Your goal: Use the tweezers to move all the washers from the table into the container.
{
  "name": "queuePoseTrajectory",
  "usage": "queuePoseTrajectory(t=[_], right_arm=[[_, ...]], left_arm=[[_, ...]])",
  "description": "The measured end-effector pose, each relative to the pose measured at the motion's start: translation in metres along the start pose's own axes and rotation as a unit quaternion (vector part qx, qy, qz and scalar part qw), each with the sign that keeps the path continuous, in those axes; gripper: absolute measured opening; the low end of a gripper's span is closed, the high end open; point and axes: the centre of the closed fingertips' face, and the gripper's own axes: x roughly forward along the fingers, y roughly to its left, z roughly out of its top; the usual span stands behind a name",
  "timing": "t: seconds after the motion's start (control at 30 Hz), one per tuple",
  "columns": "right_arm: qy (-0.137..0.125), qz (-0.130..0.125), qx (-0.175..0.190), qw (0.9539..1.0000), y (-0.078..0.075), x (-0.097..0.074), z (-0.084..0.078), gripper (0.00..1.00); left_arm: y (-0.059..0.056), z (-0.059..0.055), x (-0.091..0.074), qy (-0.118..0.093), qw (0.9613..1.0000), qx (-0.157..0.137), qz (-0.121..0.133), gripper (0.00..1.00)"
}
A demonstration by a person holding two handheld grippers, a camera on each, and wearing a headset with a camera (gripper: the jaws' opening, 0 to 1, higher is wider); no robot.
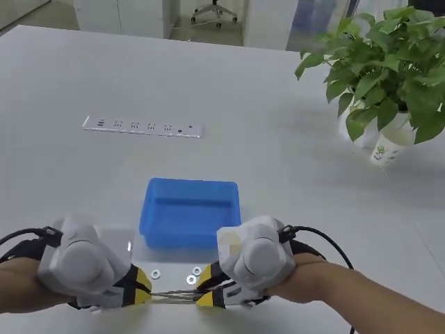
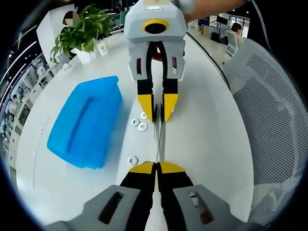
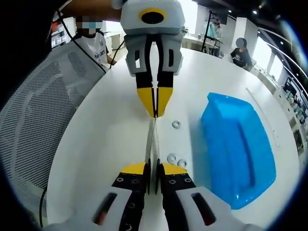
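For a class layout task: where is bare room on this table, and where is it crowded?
Free: the white table between the blue plastic container and the potted green plant, and the band between container and white power strip. Crowded: the container's near side, where small metal washers, thin metal tweezers, the left gripper and right gripper meet.

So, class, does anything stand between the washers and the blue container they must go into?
Nothing visible does. The washers lie on bare table just before the near wall of the container. The tweezers, held between the left gripper and right gripper, are on the washers' other side.
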Motion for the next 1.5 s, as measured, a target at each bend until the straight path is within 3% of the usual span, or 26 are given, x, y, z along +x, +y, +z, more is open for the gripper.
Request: queuePoseTrajectory(t=[0.37,0.67,1.1,1.5], right_arm=[[0.007,-0.002,-0.006,1.0,0.001,0.0,-0.001,0.13],[0.01,-0.01,-0.007,0.9999,0.0,-0.001,-0.002,0.12],[-0.003,-0.029,0.003,0.9996,-0.006,-0.007,0.005,0.12],[-0.024,-0.048,0.009,0.9985,-0.015,-0.011,0.019,0.11]], left_arm=[[0.003,0.012,-0.013,-0.006,1.0,-0.002,0.006,0.06],[0.005,0.029,-0.025,-0.018,0.9998,0.006,0.009,0.06],[0.009,0.047,-0.038,-0.023,0.9992,0.031,0.01,0.06],[0.014,0.068,-0.057,-0.041,0.9977,0.051,0.018,0.05]])
